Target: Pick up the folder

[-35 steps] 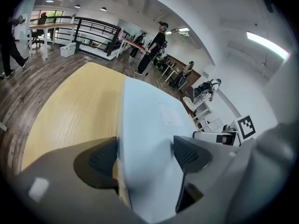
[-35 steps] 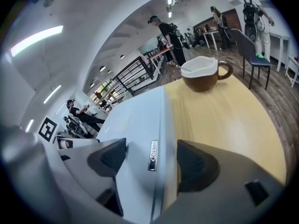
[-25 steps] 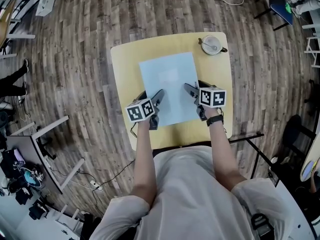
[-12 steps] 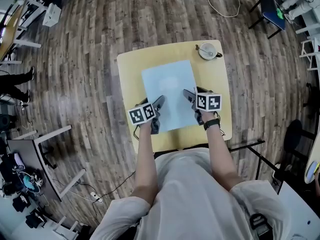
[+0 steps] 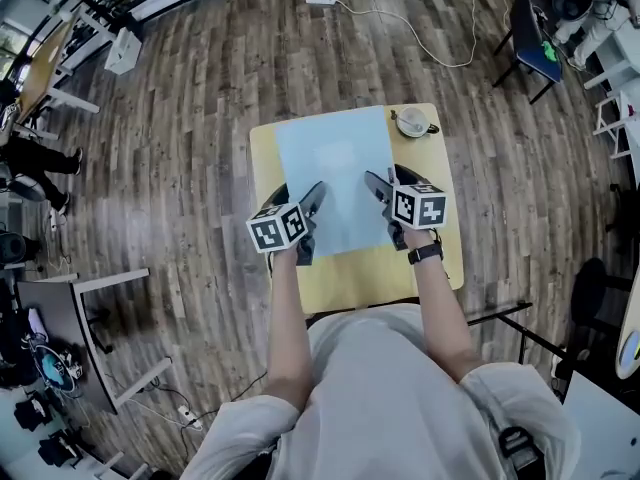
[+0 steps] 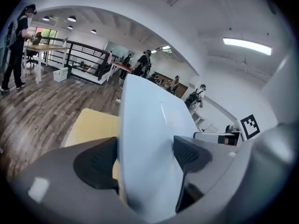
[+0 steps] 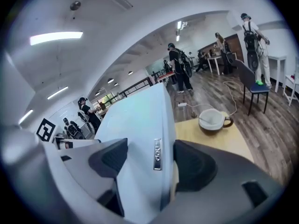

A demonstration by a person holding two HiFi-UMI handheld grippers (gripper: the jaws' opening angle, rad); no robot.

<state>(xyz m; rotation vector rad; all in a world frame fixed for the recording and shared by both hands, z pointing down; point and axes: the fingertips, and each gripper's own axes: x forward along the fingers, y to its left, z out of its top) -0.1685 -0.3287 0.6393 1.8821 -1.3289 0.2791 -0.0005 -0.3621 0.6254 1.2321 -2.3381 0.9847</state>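
A pale blue folder (image 5: 335,173) is held above the yellow table (image 5: 420,258), its near edge lower than its far edge. My left gripper (image 5: 309,208) is shut on the folder's near left edge, and my right gripper (image 5: 379,193) is shut on its near right edge. In the left gripper view the folder (image 6: 149,139) stands between the two dark pads. In the right gripper view the folder (image 7: 140,139) sits between the pads, a small metal tab on its edge.
A white cup with a spoon on a saucer (image 5: 412,122) stands at the table's far right corner, also seen in the right gripper view as the cup (image 7: 212,120). Wooden floor surrounds the table. A chair (image 5: 530,38) and other desks stand farther off, with several people around.
Both grippers have lifted the folder off the table; its far edge now rises above the tabletop and covers more of the table's far side.
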